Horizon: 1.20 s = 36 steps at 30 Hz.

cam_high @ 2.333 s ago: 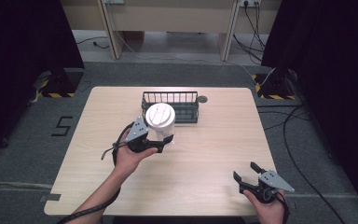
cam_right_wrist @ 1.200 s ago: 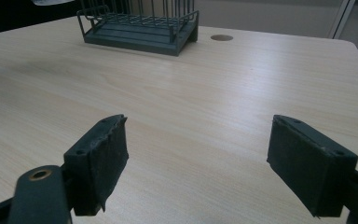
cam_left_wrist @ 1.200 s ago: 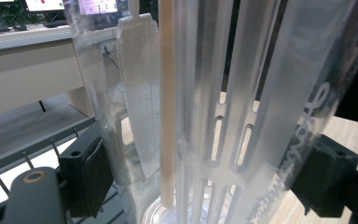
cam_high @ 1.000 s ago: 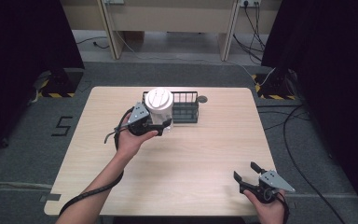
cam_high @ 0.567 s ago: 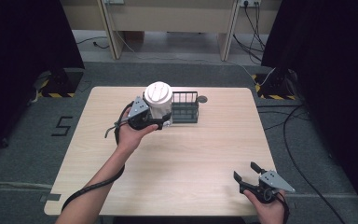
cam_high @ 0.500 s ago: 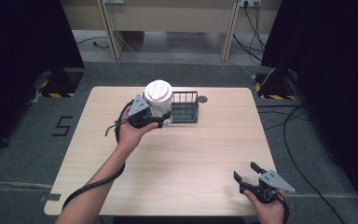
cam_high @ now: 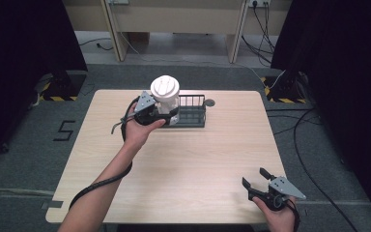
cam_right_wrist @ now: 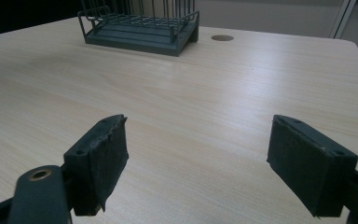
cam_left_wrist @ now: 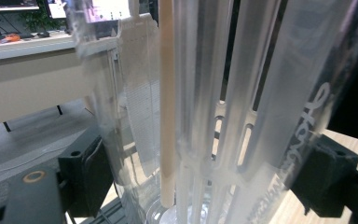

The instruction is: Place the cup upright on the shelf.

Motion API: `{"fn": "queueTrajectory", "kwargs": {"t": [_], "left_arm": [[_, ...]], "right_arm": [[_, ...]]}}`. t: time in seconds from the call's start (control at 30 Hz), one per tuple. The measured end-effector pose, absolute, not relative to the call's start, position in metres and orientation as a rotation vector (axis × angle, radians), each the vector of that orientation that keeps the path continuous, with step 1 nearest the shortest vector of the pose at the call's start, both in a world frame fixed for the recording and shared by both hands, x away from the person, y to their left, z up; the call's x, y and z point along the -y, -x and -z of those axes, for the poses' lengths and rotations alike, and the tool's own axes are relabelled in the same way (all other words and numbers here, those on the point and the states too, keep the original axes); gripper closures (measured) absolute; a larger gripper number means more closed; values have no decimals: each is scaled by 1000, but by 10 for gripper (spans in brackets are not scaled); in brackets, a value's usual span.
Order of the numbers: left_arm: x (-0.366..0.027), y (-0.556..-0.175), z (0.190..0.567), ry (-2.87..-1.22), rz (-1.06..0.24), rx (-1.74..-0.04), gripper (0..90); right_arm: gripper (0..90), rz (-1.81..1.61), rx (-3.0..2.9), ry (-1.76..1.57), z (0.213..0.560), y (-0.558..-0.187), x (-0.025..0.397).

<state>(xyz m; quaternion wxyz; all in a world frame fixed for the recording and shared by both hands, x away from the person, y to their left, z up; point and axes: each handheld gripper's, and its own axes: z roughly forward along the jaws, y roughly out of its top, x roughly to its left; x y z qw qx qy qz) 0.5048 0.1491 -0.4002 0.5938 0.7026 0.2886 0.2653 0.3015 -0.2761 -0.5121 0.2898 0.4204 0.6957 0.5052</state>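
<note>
Clear ribbed container with white lid held at wire rack, far side of worktop.

Near edge, right: right gripper [cam_high: 260, 180] low over bare worktop [cam_high: 198, 164], jaws wide apart, nothing between. Farther, left of centre: left gripper [cam_high: 166, 112], jaws clamped on either side of clear container [cam_left_wrist: 205, 116], upright, white lid [cam_high: 164, 87] on top. Just beyond, touching or overlapping left end of dark wire rack [cam_high: 193, 113]; contact not determinable. Round grommet [cam_high: 209, 102] just behind rack.
</note>
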Motion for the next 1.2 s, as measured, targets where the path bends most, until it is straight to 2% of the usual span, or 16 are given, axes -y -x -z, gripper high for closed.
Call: {"fn": "queueTrajectory", "kwargs": {"t": [1.2], "left_arm": [[-134,-552,395,-1621,-643,-756,177]], "right_arm": [[207,-1358,-1856,-1126,512,-302,277]]}}
